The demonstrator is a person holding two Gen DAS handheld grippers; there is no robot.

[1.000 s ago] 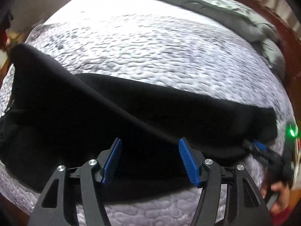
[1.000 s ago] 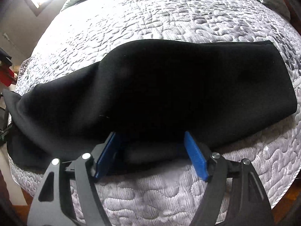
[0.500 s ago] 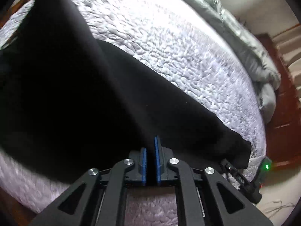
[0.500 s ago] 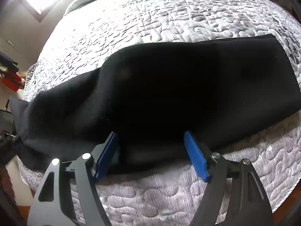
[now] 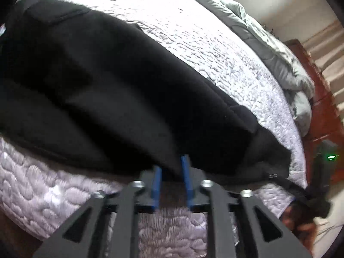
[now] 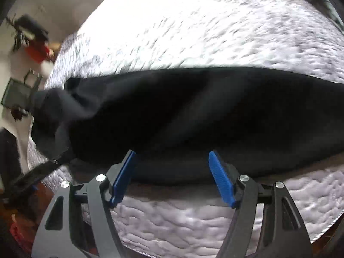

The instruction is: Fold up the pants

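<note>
On a bed's white quilted mattress (image 5: 215,49), black fleece pants (image 5: 129,90) lie lengthwise; the left tool (image 5: 171,169) pinches their near edge, the right tool (image 6: 172,167) gapes wide, holding nothing.

I'm looking at a bed (image 5: 225,49) covered by a pale lilac-white quilted spread with a pebbly stitched pattern; the same cover fills the right wrist view (image 6: 193,32), where its near edge curves down out of sight. Lying directly on it, along the near edge, are the black pants (image 5: 120,90), stretched lengthwise across the mattress and bunched into soft ridges; in the right wrist view the pants (image 6: 204,111) run across the whole width. At the far side of the bed a rumpled grey-green duvet (image 5: 279,64) lies heaped along the edge, against a reddish wooden frame (image 5: 320,99).
</note>
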